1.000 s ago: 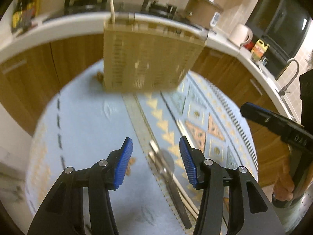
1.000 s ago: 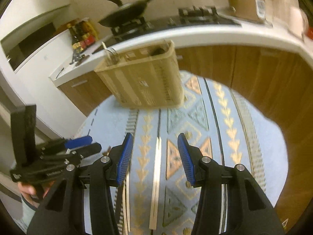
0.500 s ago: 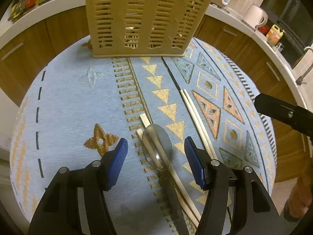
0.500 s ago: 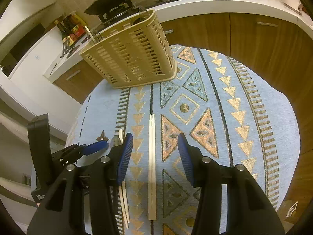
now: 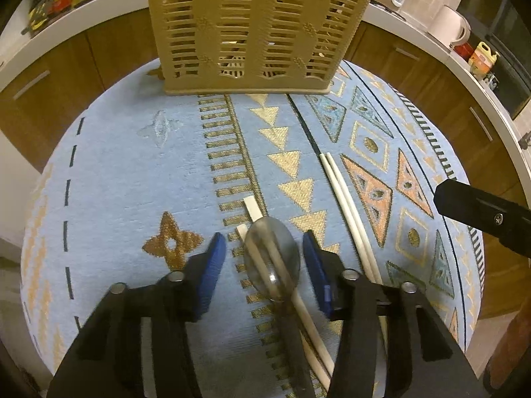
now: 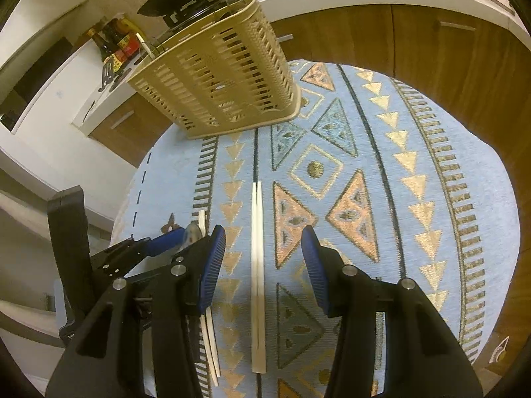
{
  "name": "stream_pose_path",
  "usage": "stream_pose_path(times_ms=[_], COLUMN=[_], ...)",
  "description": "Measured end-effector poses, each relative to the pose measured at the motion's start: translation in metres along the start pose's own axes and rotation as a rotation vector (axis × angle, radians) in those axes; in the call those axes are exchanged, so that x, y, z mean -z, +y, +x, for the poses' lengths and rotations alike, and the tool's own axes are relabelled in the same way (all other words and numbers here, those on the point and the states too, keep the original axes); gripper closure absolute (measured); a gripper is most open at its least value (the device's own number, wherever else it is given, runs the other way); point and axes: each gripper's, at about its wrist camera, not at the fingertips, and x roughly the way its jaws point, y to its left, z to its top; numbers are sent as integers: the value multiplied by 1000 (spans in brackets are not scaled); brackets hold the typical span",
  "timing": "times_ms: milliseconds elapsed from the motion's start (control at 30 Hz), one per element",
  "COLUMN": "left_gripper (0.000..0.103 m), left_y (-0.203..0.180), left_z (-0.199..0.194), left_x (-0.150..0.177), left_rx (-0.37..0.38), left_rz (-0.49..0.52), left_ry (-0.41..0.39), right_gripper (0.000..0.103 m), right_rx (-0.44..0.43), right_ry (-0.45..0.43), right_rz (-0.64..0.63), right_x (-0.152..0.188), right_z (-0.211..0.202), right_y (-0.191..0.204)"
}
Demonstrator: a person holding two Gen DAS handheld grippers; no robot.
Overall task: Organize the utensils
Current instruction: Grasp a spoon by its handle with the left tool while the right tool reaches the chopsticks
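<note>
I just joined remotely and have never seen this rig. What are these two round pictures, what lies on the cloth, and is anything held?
No robot: a person carries a hand-held gripper in each hand, each with a fisheye camera looking along its blue pads. The left hand-held gripper straddles a spoon lying over one chopstick pair; its jaws are closing, pads not touching yet. The right hand-held gripper hangs open over a second chopstick pair. A beige slotted basket stands at the far edge of the patterned cloth. Nothing is held.

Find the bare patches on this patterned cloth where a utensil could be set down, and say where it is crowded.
Free: the cloth right of the lone chopstick pair, and the strip between it and the slotted basket. Crowded: the left, where a spoon lies over other chopsticks between the left claw.
</note>
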Motion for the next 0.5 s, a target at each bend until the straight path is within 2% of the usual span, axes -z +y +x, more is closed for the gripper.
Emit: stream_pose_path(times_ms=[67,333,500], left_gripper=[72,73,73], left_y=[3,14,31], left_z=[-1,-5,-13], left_x=[0,1,4], left_rx=[1,36,64], left_rz=[-6,-13,-27], left_ry=[-1,-2,-1], right_gripper=[59,59,59], right_rx=[2,3,10], right_ry=[1,29,64], right_rz=[-8,-24,-79], right_x=[0,-1,4], right_z=[1,13,25], right_y=[2,7,18])
